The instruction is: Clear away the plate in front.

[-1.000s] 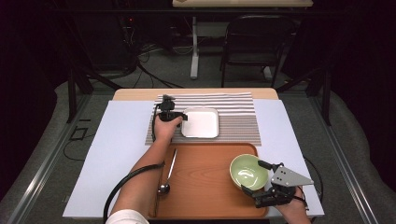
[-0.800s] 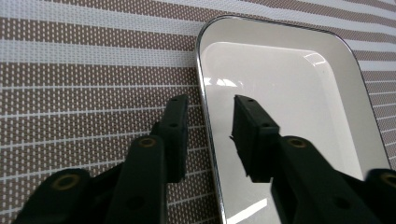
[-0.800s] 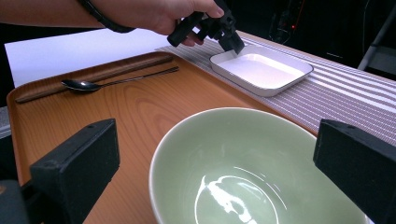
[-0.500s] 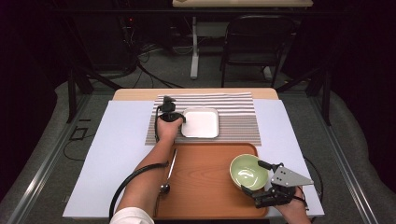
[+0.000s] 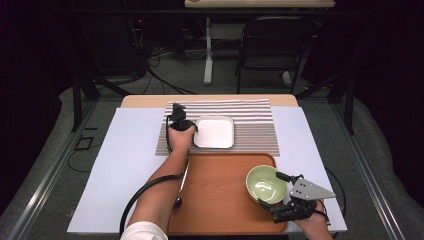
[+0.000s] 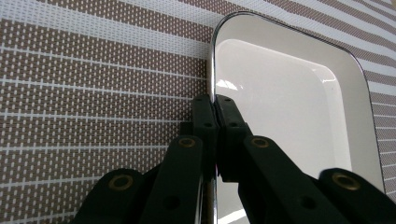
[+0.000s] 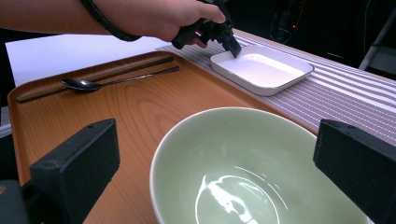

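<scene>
On the striped mat: the white rectangular glazed dish sits flat on the brown-and-white striped woven placemat, beyond the far edge of the orange-brown wooden tray.
Left gripper state: the left gripper has just been closing, and its jaws now pinch the dish's thin left rim between them, one pad outside the wall, one inside.
Dish relative to left gripper: the dish spreads away to the gripper's right in the high view, so it hangs off one side of the grip rather than centred under it.
Long axis: the dish runs a little longer across the table than front to back; the grip is on a short side, so the far end is likely to dip when lifted.
Right gripper state: the right gripper stands wide, its black pads either side of the pale green round ceramic bowl without pressing it.
Bowl position: on the tray's right part, directly ahead of the right gripper.
Nearer hand: the left hand has the dish; the right is well apart from it, near the bowl.
Other items: a steel spoon and a dark chopstick-like stick lie along the tray's left edge.
</scene>
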{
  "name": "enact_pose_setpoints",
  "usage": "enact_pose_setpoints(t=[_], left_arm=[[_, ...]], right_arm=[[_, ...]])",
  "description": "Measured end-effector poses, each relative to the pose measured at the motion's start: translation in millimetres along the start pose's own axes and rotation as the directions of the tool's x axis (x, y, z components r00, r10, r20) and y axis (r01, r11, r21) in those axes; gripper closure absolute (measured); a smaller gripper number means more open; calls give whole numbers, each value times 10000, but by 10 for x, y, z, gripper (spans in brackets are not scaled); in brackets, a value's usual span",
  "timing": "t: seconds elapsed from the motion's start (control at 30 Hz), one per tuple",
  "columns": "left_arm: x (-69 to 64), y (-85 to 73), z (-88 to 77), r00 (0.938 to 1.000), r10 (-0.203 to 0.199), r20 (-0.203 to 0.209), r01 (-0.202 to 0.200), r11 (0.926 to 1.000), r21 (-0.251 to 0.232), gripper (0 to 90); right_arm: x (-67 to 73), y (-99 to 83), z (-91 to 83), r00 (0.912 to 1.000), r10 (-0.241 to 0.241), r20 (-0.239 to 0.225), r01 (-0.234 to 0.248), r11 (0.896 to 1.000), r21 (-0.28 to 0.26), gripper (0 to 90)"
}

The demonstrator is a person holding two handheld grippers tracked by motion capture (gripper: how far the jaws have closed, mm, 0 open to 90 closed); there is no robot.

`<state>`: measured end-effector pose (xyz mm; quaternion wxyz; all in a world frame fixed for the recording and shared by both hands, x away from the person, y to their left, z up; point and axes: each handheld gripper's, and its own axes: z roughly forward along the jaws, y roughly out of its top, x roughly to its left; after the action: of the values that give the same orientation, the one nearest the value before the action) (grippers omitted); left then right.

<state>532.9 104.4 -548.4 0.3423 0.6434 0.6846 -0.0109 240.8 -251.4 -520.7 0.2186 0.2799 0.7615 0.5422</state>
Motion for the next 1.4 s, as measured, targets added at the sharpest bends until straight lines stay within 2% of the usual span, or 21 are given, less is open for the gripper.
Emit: enact_pose_setpoints(t=[0.23, 0.3, 0.4, 0.9, 1.1, 1.4], left_arm=[[39, -17, -20, 9973, -681, 273, 684, 9976, -121, 890], [41, -21, -42, 9971, -712, 277, 716, 9973, -141, 890], [32, -37, -99, 9958, -779, 489, 786, 9968, -127, 890], [-120, -222, -468, 9955, -444, 837, 470, 9984, -298, 890], [-142, -353, -542, 9952, -444, 872, 465, 9987, -226, 890], [-204, -609, -661, 9938, -153, 1098, 151, 9999, 24, 890]], right_arm=[[-6, 0, -1, 10000, 11, 19, -11, 10000, -1, 2], [-9, -1, -2, 10000, 16, 30, -16, 10000, -4, 2], [-11, -1, -2, 10000, 22, 42, -22, 10000, -14, 2], [-1, 5, -4, 10000, 5, 82, -5, 10000, -17, 2], [-3, 5, -11, 9999, 39, 105, -38, 10000, -35, 2], [-4, 5, -17, 9999, -20, 132, 21, 10000, -52, 2]])
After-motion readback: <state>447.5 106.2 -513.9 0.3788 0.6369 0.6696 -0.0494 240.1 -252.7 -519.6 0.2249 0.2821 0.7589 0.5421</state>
